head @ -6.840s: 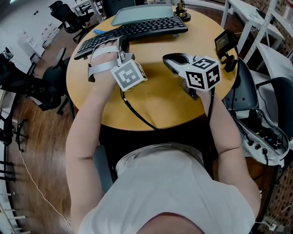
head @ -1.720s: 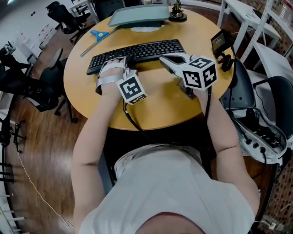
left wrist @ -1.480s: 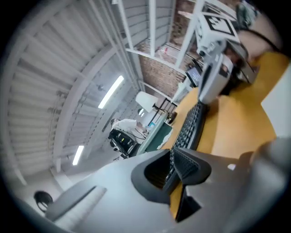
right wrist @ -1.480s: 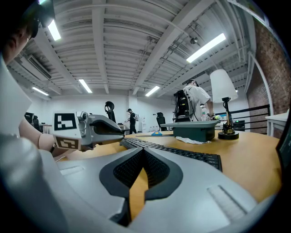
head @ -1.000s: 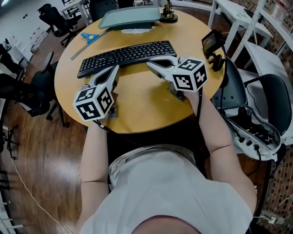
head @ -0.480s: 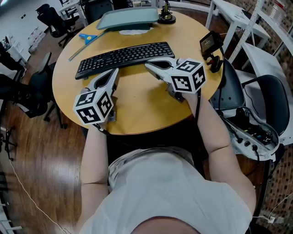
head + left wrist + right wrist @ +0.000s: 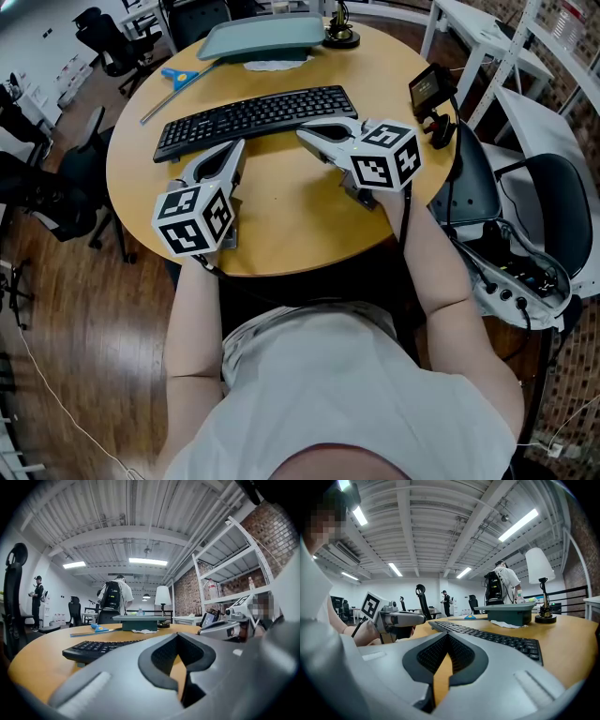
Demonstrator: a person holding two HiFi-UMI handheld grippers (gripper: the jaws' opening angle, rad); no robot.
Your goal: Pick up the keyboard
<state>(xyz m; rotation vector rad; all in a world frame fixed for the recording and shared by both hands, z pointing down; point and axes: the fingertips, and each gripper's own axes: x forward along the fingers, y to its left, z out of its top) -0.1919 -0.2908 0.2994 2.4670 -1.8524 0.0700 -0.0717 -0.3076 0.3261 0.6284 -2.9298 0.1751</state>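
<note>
Round table (image 7: 300, 225): teal tray (image 7: 267, 37) at far edge, lamp base (image 7: 339, 36) beside, blue-handled tool (image 7: 178, 77) left.

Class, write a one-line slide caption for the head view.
Left hand-held gripper and right hand-held gripper, both shut and empty, face the black keyboard lying on the round table.

Looks low across the wooden table (image 7: 567, 644) from the right gripper (image 7: 447, 635). Finds its fingers (image 7: 429, 657) closed tip to tip, gripping nothing, with only a sliver of tabletop showing between them lower down. Catches a black keyboard (image 7: 487, 637) lying flat just ahead to the right, the left gripper (image 7: 396, 618) off to the left, and a lamp (image 7: 541, 583) and a grey-green tray (image 7: 506, 612) farther back.
</note>
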